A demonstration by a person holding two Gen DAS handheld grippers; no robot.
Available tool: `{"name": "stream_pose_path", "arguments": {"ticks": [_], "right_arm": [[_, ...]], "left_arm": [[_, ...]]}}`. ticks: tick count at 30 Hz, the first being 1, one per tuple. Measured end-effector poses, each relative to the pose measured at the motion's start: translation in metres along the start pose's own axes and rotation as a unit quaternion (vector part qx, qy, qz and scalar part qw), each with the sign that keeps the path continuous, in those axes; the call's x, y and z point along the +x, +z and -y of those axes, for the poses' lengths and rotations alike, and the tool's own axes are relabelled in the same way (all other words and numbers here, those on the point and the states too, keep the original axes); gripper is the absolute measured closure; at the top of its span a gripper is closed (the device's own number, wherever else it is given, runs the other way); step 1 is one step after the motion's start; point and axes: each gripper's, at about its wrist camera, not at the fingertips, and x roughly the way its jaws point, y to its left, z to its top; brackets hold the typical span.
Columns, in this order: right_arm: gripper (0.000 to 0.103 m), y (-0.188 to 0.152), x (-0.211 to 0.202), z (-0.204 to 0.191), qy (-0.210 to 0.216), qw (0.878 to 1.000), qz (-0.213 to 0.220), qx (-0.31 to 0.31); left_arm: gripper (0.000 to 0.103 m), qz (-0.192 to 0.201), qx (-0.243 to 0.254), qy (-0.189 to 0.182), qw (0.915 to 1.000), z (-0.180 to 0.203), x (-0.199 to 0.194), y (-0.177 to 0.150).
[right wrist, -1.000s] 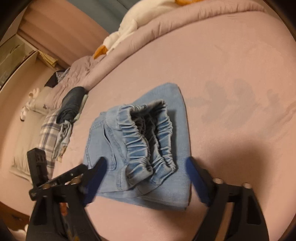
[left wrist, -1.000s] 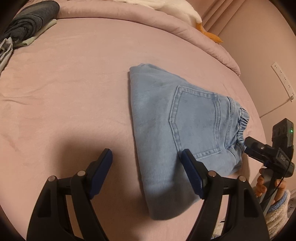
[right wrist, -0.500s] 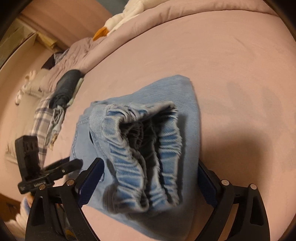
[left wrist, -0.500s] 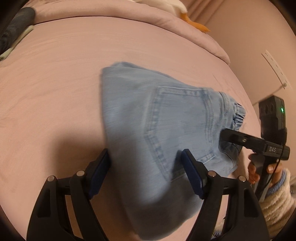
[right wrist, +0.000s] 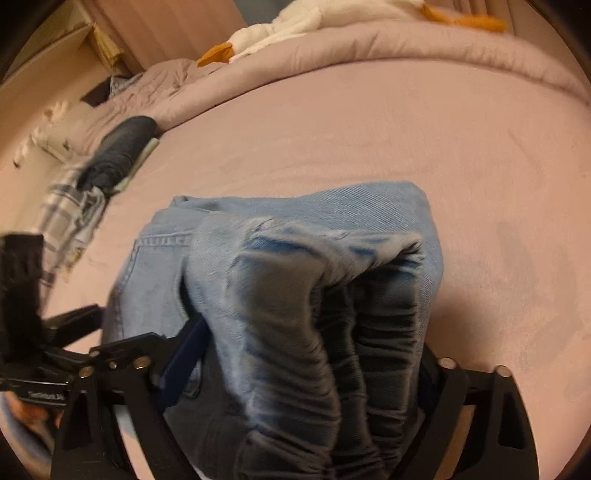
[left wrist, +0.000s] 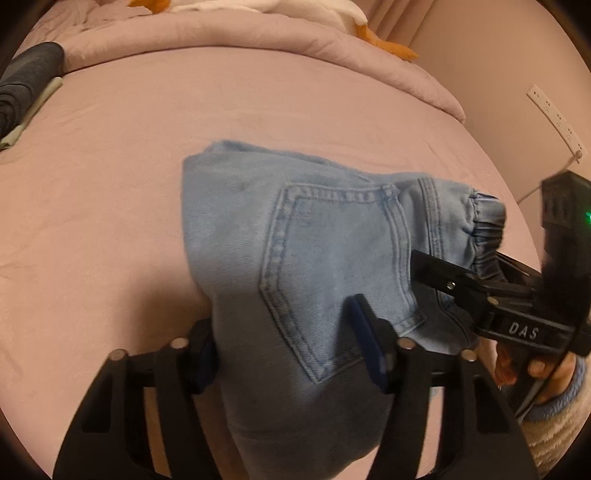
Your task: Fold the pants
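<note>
The folded light-blue denim pants [left wrist: 314,258] lie on the pink bed, back pocket up, elastic waistband to the right. My left gripper [left wrist: 284,343] is open, its blue-padded jaws on either side of the bundle's near folded edge. My right gripper [right wrist: 303,369] is open too, its jaws on either side of the bunched waistband end [right wrist: 332,295]. The right gripper also shows in the left wrist view [left wrist: 480,291], reaching in at the waistband. The left gripper shows blurred at the left of the right wrist view [right wrist: 55,332].
The pink bedsheet [left wrist: 129,166] spreads all around. A rolled duvet [left wrist: 258,33] and a white and orange plush toy [right wrist: 295,26] lie at the far edge. Dark folded clothes [right wrist: 118,147] and a plaid garment [right wrist: 70,206] lie at the left. A wall power strip [left wrist: 554,118] is on the right.
Both grippers have moved in over the pants: the left from short of the folded edge to around it, the right from short of the waistband to around it.
</note>
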Motion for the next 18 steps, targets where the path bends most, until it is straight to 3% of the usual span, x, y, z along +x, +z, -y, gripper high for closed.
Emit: {"name": "stream_pose_path", "arguments": {"ticks": [7, 18], "right_arm": [[0.043, -0.002, -0.027, -0.019, -0.034, 0.998, 0.041, -0.040], [0.048, 0.013, -0.046, -0.062, -0.034, 0.991, 0.096, -0.085]], "left_arm": [[0.063, 0.034, 0.003, 0.002, 0.9994, 0.002, -0.024, 0.000], [0.063, 0.087, -0.008, 0.018, 0.9960, -0.018, -0.066, 0.005]]}}
